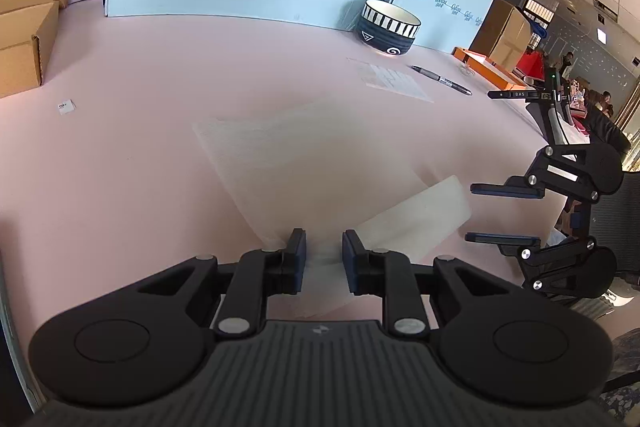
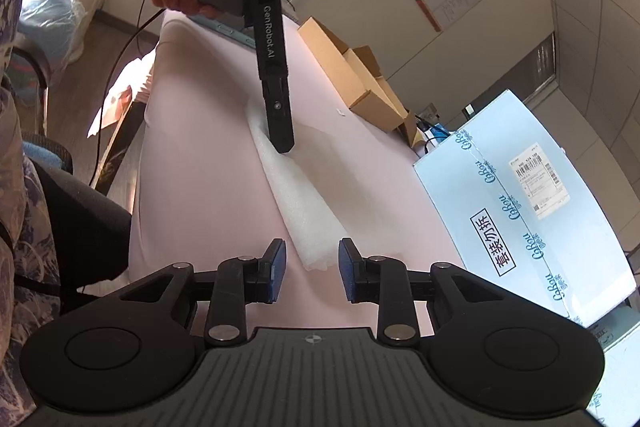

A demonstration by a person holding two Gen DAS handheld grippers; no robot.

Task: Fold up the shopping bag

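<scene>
On the pink table (image 1: 168,75) the translucent white shopping bag (image 1: 304,163) lies partly folded into a long strip, one end curled up near my right side. My left gripper (image 1: 323,259) has its pads closed on the bag's near end, pinning it. My right gripper (image 2: 306,269) stands with jaws apart and nothing between them, just short of the strip's other end (image 2: 316,255). I judge we are mid-fold: next I should take that free end and carry it over toward the left one.
</scene>
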